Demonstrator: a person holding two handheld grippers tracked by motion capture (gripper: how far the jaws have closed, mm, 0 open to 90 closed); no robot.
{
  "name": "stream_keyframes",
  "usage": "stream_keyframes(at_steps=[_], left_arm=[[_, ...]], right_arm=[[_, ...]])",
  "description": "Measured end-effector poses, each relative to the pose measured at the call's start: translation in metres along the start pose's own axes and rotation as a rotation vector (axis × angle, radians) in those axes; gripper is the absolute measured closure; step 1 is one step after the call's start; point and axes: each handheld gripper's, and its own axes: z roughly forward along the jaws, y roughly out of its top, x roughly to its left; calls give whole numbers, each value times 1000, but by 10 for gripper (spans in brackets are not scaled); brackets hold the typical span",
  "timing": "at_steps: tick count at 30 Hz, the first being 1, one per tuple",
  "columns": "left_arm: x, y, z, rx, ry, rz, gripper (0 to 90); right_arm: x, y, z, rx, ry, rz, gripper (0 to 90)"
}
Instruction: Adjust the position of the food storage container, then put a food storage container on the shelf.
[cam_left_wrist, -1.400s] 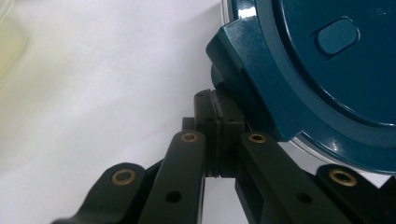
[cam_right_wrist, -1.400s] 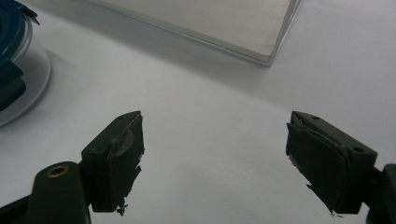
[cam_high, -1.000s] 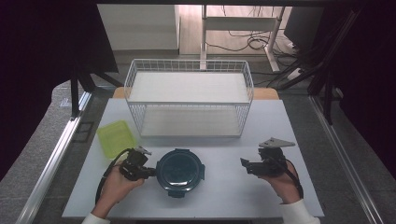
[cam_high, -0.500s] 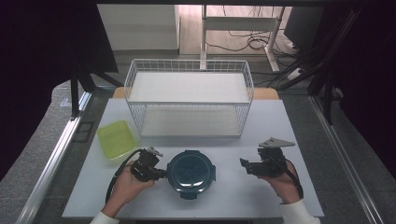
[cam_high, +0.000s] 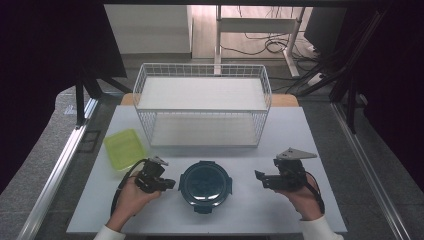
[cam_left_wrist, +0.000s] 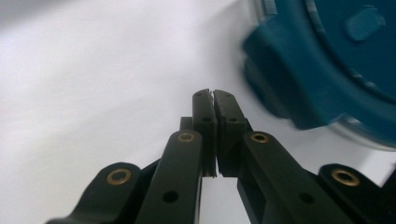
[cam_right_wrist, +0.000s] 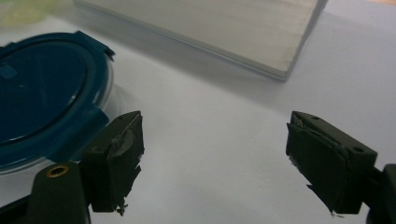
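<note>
A round container with a dark blue clip-on lid (cam_high: 205, 185) sits on the white table between my two grippers; its lid also shows in the left gripper view (cam_left_wrist: 327, 56) and the right gripper view (cam_right_wrist: 42, 93). My left gripper (cam_high: 167, 184) is shut with nothing in it, its tips (cam_left_wrist: 214, 95) just left of a lid clip. My right gripper (cam_high: 259, 177) stands open to the right of the container, its jaws wide apart (cam_right_wrist: 212, 158) over bare table.
A white wire rack with two shelves (cam_high: 202, 107) stands across the back of the table; its lower board (cam_right_wrist: 210, 28) lies ahead of the right gripper. A yellow-green tray (cam_high: 124, 147) rests at the left. The table's front edge (cam_high: 210, 231) is close to the hands.
The left gripper and the blue-lidded container have shifted to the right, toward the table's middle. The right gripper has stayed put.
</note>
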Motion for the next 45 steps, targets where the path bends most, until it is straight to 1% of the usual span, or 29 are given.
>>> stream_keyframes(at_steps=[1, 2, 3, 4, 5, 7, 8, 9, 10, 12, 14, 19, 20, 21, 23, 24, 25, 26, 27, 28, 29, 32, 33, 35, 40, 41, 42, 43, 45], left_arm=[[5, -1, -10, -43, -3, -13, 818], [5, -1, -10, -43, -3, -13, 762], [7, 1, -20, -85, 4, -22, 687], [7, 2, -24, -103, 9, -34, 600], [7, 3, -27, -107, 17, -36, 515], [4, 4, -34, -111, 38, -24, 392], [4, 4, -34, -111, 38, -24, 350], [0, 4, -41, -134, 55, -22, 310], [0, 4, -41, -134, 55, -22, 279], [-3, 3, -46, -141, 57, -18, 253], [-6, 2, -50, -155, 53, -16, 226], [-18, 2, -61, -198, 70, 0, 188], [-18, 2, -61, -198, 70, 0, 185], [-20, 2, -64, -218, 68, -7, 181], [-19, 1, -65, -229, 49, -24, 168], [-19, 1, -65, -229, 49, -24, 153], [-18, 0, -64, -225, 40, -45, 136], [-18, 0, -64, -225, 40, -45, 123], [-16, -1, -63, -224, 29, -66, 113], [-16, -1, -63, -224, 29, -66, 106], [-14, -2, -62, -227, 2, -92, 99], [-13, -1, -61, -238, -12, -105, 90], [-13, 0, -61, -240, -26, -106, 87], [-12, 1, -60, -250, -78, -108, 73], [-12, 7, -59, -258, -91, -102, 60], [-13, 12, -61, -275, -88, -99, 59], [-13, 12, -61, -275, -88, -99, 59], [-13, 16, -62, -281, -61, -98, 61], [-13, 16, -61, -278, -65, -102, 62]], right_arm=[[1, 0, -1, -16, 19, -9, 192], [1, 0, -1, -16, 19, -9, 192], [2, 0, -2, -26, 42, -12, 189], [3, 0, -2, -29, 54, -13, 188], [3, 0, -2, -32, 62, -17, 186], [4, -2, -1, -36, 78, -23, 182], [4, -2, -1, -36, 78, -23, 182], [6, -2, 0, -33, 89, -22, 181], [6, -2, 0, -33, 89, -22, 181], [8, -2, -1, -40, 105, -32, 180], [11, -2, -3, -45, 107, -36, 178], [13, -1, -5, -50, 104, -20, 173], [13, -1, -5, -50, 104, -20, 173], [12, 0, -5, -49, 115, 2, 174], [12, 1, -5, -51, 125, 14, 173], [12, 1, -5, -51, 125, 14, 173], [12, 3, -4, -54, 143, 34, 152], [12, 3, -4, -54, 143, 34, 152], [12, 5, -1, -52, 157, 55, 132], [12, 5, -1, -52, 157, 55, 132], [13, 6, 3, -40, 171, 76, 116], [14, 6, 6, -28, 183, 82, 110], [16, 5, 8, -15, 192, 87, 107], [18, 5, 9, -3, 192, 97, 107], [24, 9, 10, 5, 202, 116, 106], [29, 13, 11, 8, 215, 118, 105], [29, 13, 11, 8, 215, 118, 105], [34, 17, 12, 9, 213, 117, 102], [37, 19, 12, 6, 217, 121, 101]])
